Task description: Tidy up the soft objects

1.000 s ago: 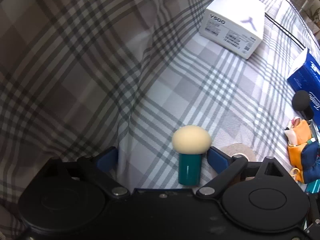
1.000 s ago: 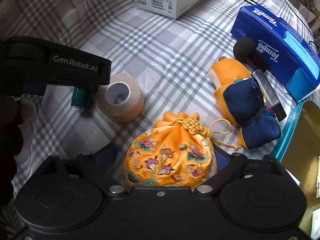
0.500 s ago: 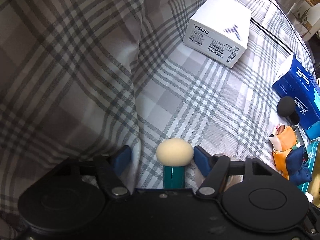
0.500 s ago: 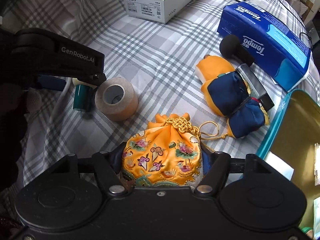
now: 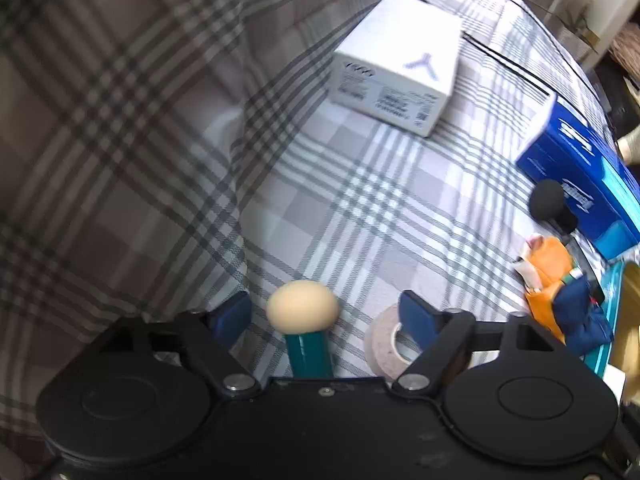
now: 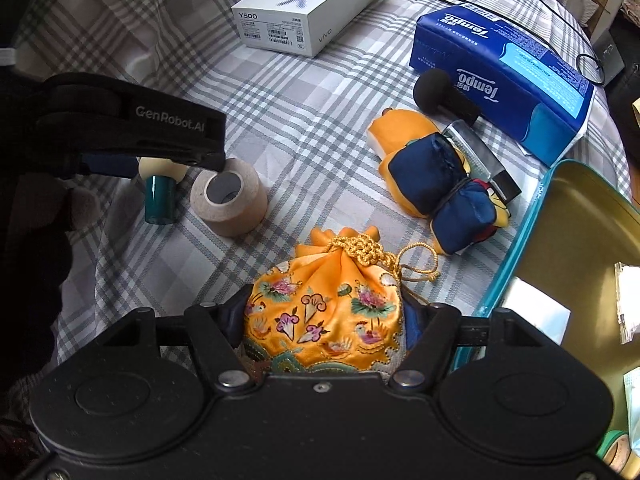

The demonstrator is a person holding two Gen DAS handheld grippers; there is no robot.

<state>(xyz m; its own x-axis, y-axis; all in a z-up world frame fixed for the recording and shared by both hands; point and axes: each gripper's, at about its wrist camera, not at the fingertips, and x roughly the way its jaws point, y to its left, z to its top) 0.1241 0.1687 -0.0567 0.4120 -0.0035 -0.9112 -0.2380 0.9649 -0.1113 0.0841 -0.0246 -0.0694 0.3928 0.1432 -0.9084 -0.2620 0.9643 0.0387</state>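
Right gripper is clamping the embroidered orange pouch by its sides, pads pressing the silk, likely so it travels bunched toward the open teal tin at its 3 o'clock. Left gripper is standing wide; its jaws have just been reopening around the cream-headed sponge applicator, which is standing upright untouched between them on the plaid cloth. Tape roll is sitting at the applicator's 3 o'clock.
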